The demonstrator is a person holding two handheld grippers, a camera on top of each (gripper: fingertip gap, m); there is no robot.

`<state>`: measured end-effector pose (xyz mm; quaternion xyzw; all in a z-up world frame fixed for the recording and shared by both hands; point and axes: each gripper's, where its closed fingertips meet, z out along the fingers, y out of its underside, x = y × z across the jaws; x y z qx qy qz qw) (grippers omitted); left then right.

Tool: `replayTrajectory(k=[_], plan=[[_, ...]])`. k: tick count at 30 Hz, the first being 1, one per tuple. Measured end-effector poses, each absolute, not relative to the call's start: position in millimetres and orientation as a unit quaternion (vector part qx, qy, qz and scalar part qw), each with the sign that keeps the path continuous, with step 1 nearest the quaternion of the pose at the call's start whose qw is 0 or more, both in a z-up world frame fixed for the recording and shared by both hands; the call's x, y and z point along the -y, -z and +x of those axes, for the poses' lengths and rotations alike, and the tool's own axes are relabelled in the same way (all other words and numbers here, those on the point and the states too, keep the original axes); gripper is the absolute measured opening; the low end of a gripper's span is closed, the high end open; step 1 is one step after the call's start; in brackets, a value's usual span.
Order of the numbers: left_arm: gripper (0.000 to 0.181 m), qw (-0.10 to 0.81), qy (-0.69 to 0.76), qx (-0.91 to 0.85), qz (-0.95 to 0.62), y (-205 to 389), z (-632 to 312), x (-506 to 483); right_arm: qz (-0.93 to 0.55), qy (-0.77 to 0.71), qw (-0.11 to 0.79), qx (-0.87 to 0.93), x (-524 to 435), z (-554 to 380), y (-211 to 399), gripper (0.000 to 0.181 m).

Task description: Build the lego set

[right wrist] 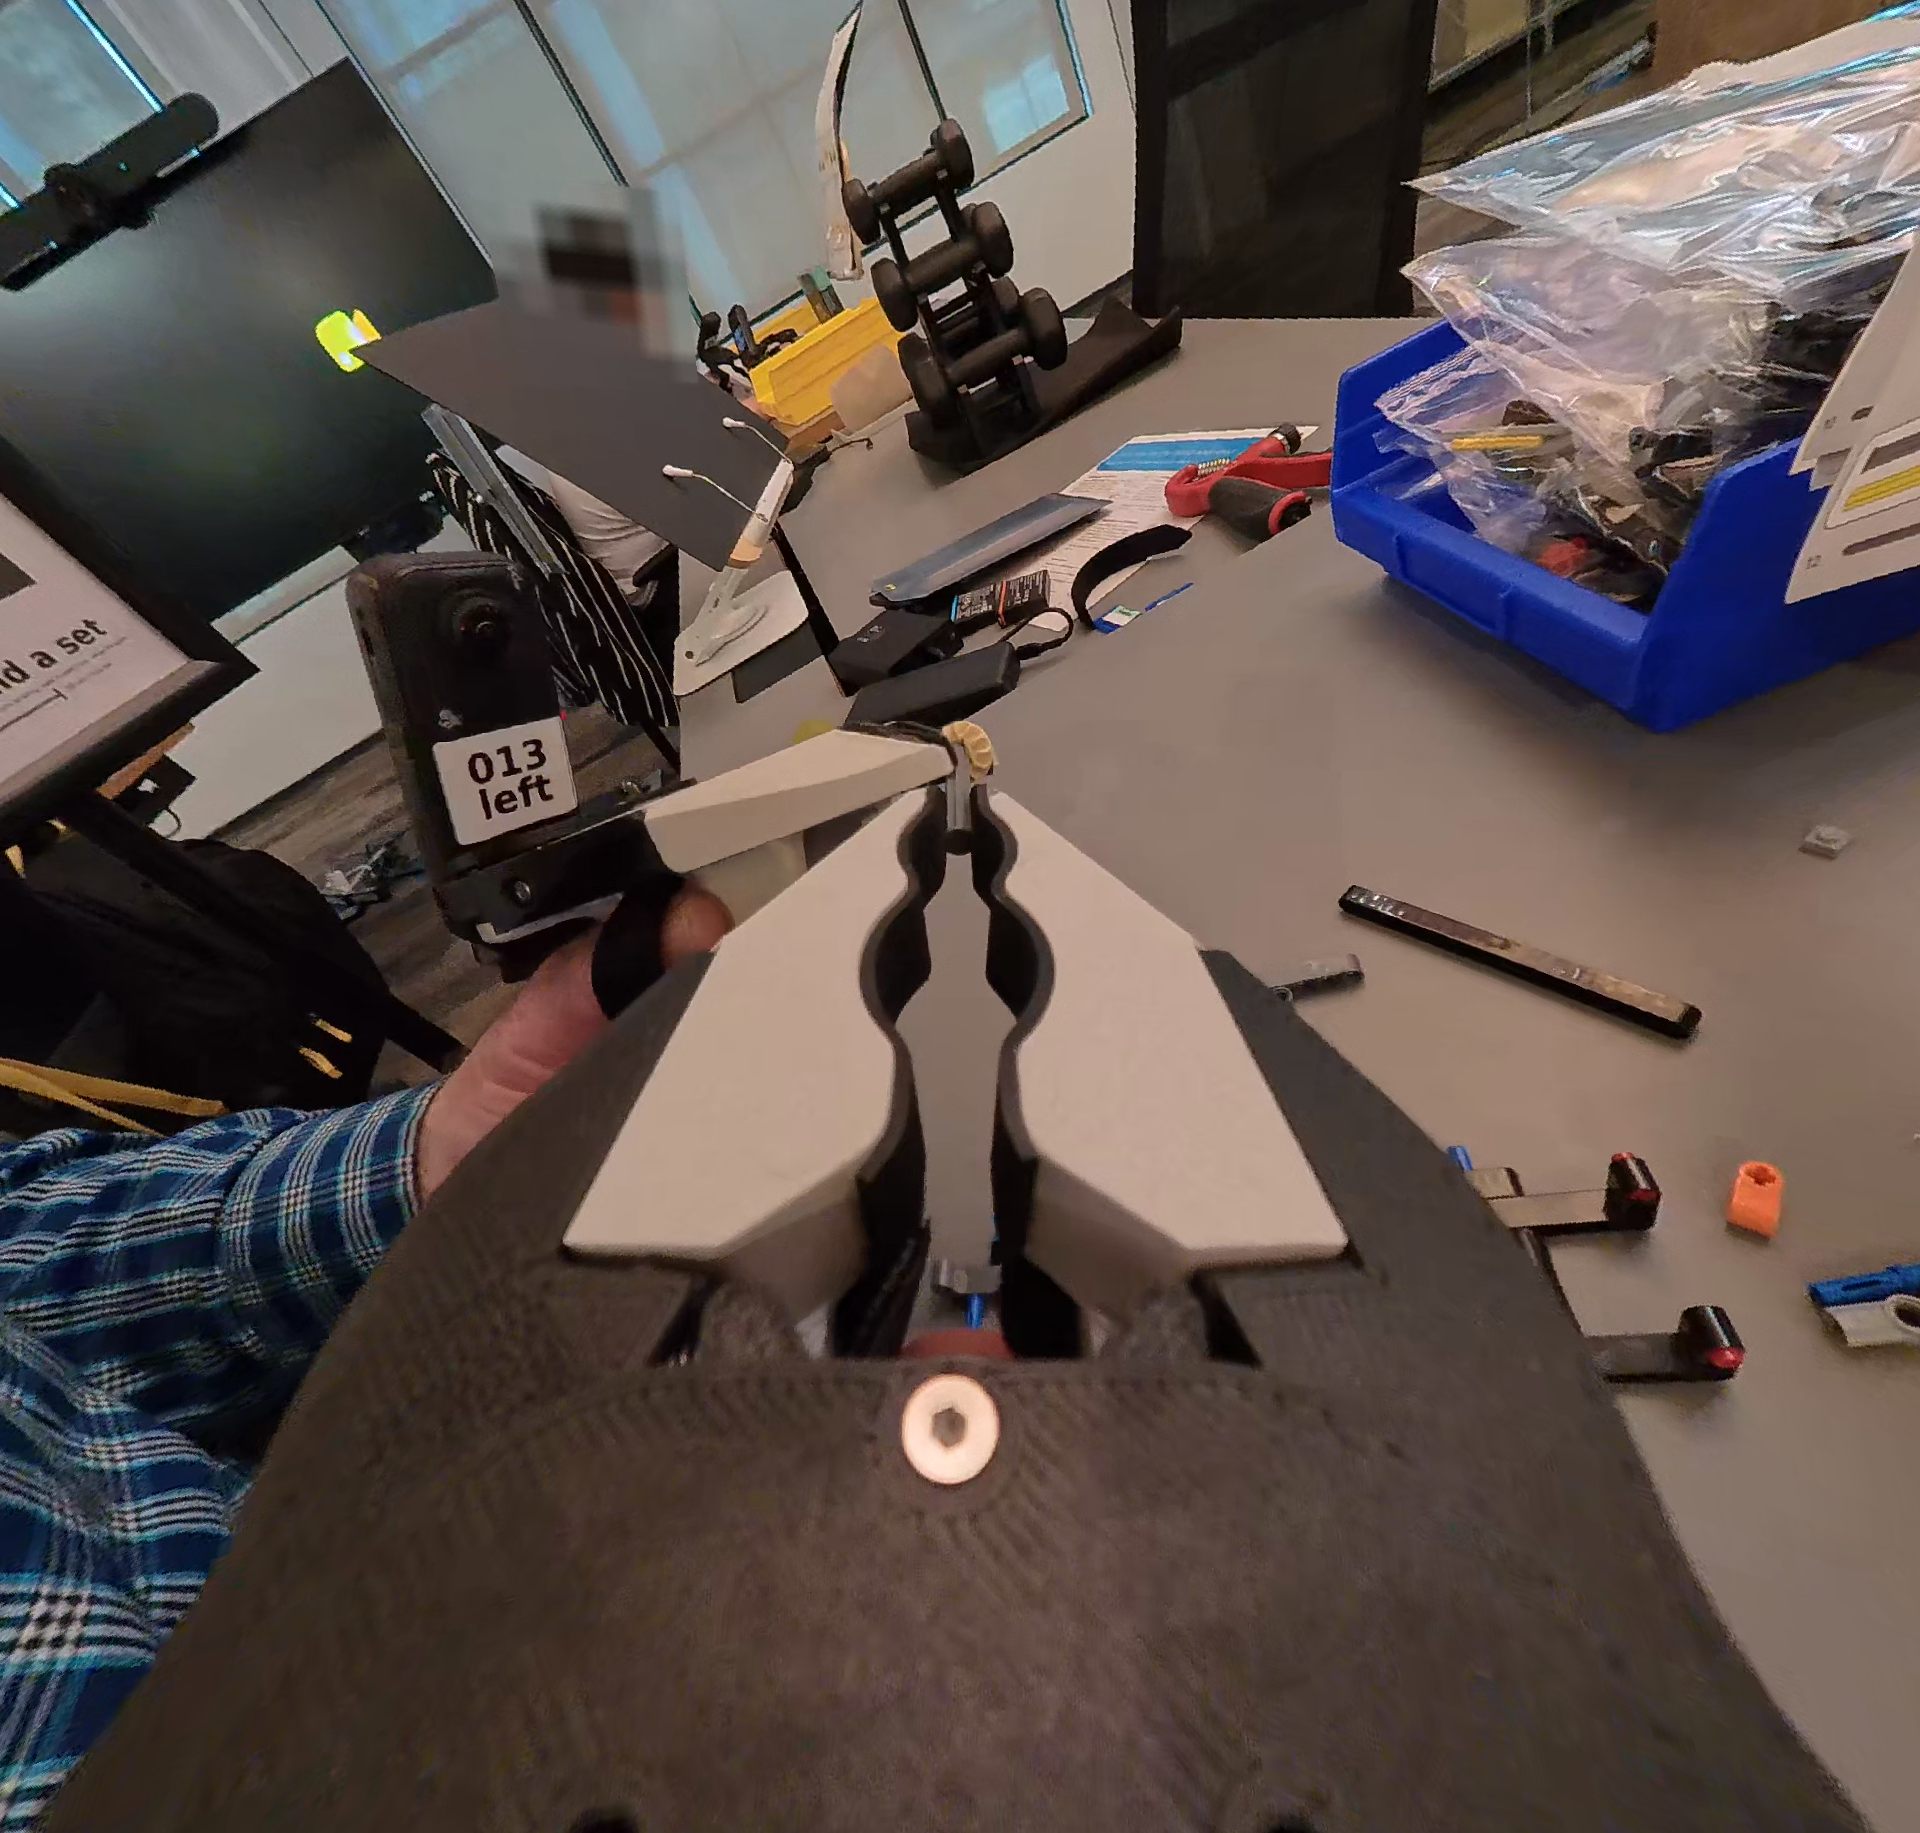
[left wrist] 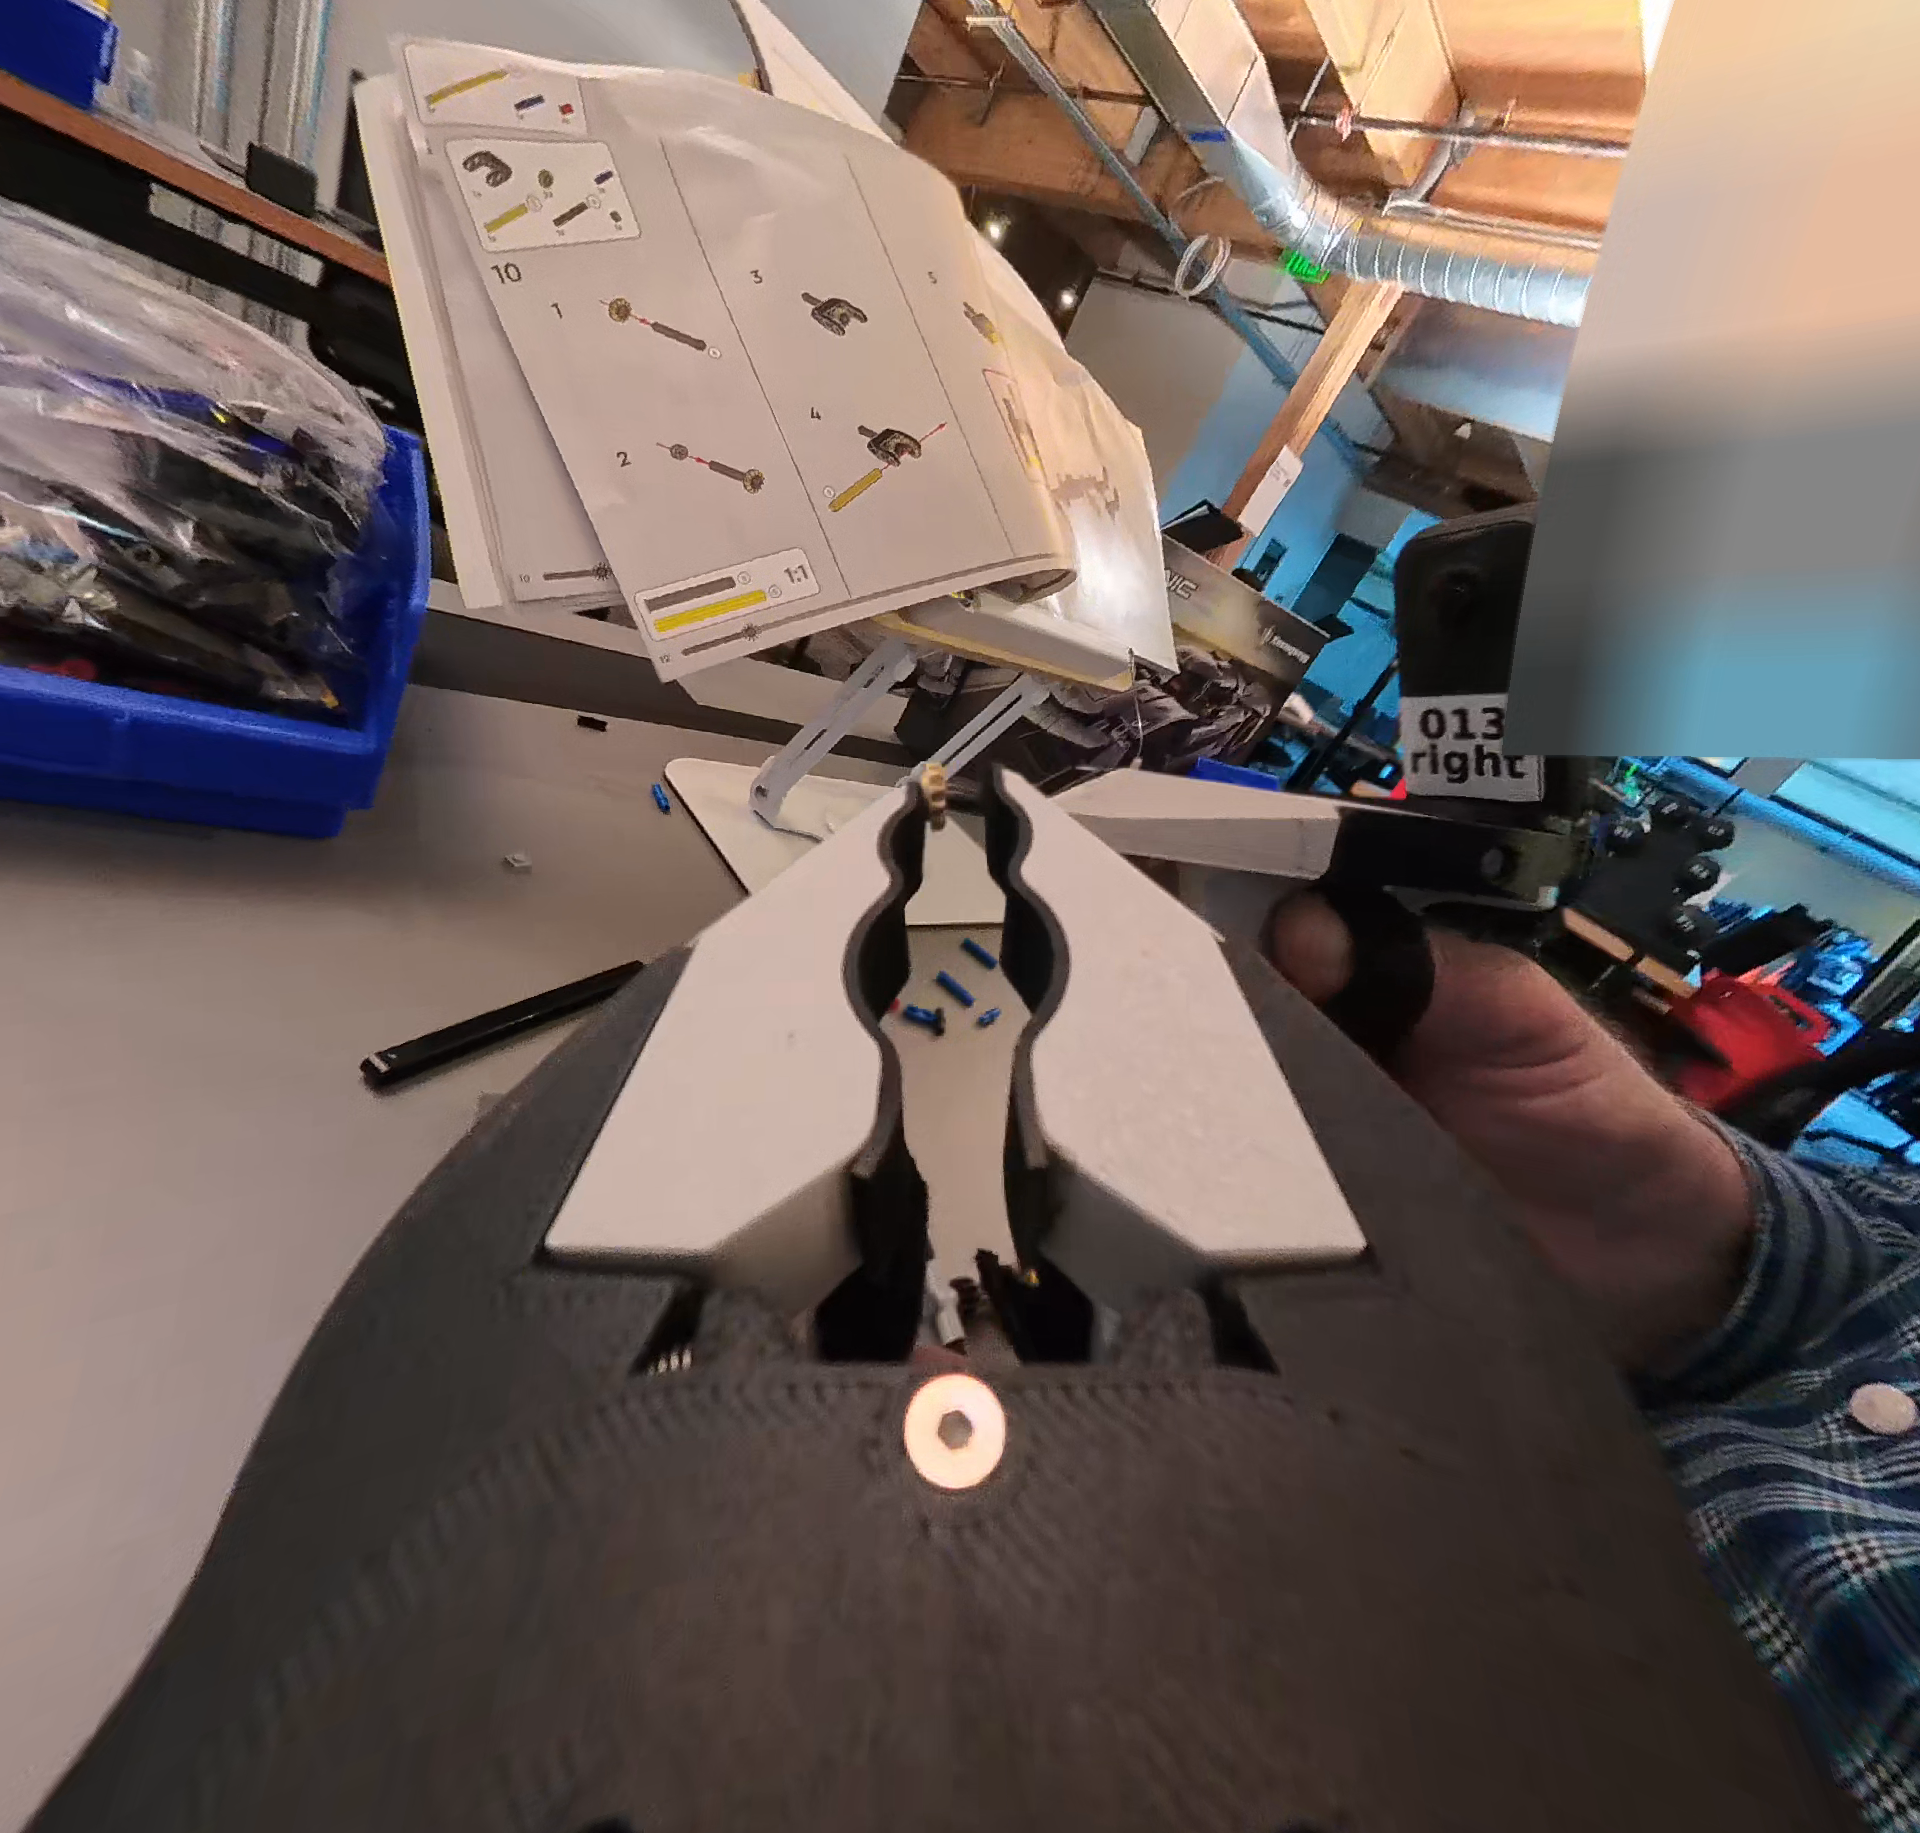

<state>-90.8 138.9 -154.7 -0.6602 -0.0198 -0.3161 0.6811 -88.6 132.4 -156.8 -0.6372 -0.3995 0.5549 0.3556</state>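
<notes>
The left gripper (left wrist: 961,796) pinches a tan gear (right wrist: 968,747) at its tips; the right gripper (right wrist: 961,827) clamps a grey axle (right wrist: 957,815) just beneath it, both above the table (right wrist: 1299,827). Judged step: seating gear on axle, which calls for alignment and a straight push.

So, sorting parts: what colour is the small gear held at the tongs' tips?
Tan small toothed gear; right wrist view.

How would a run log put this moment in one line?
phase: joining parts | left tool: tan gear at tip | right tool: shut on grey axle | gear meets axle end
</notes>
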Motion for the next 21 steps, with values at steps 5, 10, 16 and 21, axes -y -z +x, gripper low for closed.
replayTrajectory(k=[5,10,16,21], plan=[[0.010,0.685,0.295,0.001,-0.666,153.2,-87.1,-137.4,-0.637,-0.569,0.347,0.386,-131.7,-85.8,155.7,0.002],[0.011,0.690,0.277,-0.011,-0.669,151.5,-86.0,-136.4,-0.637,-0.573,0.342,0.386,-130.6,-84.3,154.5,0.002],[0.010,0.693,0.253,-0.039,-0.674,149.7,-84.3,-134.7,-0.632,-0.592,0.323,0.381,-128.6,-82.7,153.3,0.002],[0.010,0.693,0.234,-0.061,-0.679,148.9,-81.5,-134.7,-0.628,-0.606,0.314,0.373,-129.9,-80.0,150.7,0.002]])
